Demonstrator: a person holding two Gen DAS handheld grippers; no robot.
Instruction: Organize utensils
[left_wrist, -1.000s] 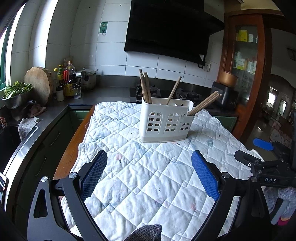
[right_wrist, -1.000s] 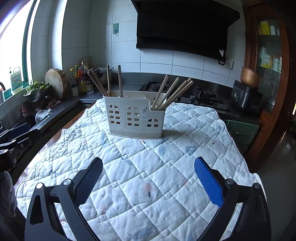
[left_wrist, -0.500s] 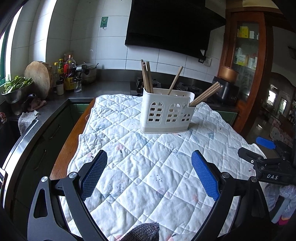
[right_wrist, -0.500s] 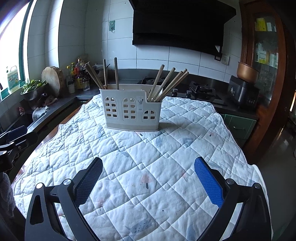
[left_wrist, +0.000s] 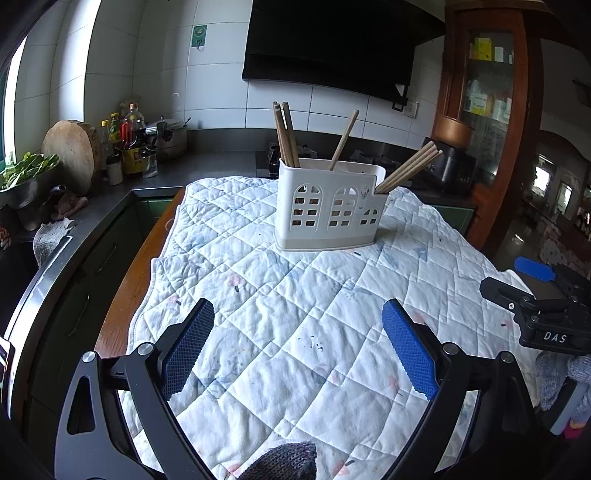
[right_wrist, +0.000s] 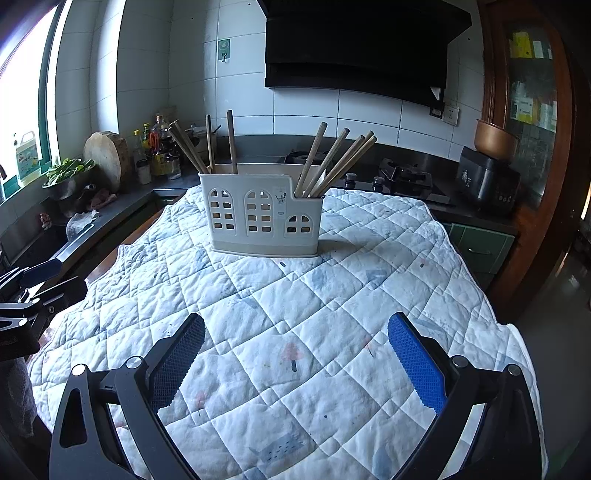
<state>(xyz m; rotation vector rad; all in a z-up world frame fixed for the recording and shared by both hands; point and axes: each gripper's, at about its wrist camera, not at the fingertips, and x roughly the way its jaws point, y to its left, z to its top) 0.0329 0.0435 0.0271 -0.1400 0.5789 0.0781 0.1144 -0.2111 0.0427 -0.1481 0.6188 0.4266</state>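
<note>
2 tools: left tool (left_wrist: 297, 345) and right tool (right_wrist: 295, 363) are held released, nothing grasped.
Holder: white utensil holder (right_wrist: 264, 218) is stood on the quilted cloth (right_wrist: 332, 314) over the desk, well ahead.
Chopsticks (right_wrist: 334, 162): all are seen standing in its compartments.
Risk: the light holder could be tipped if a leaning stick is knocked.
Writing: "DAS" is read on the right tool in the left view.

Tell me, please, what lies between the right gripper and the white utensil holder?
Only the bare quilted cloth. In the right wrist view, nothing else lies between the open right gripper and the utensil holder.
</note>
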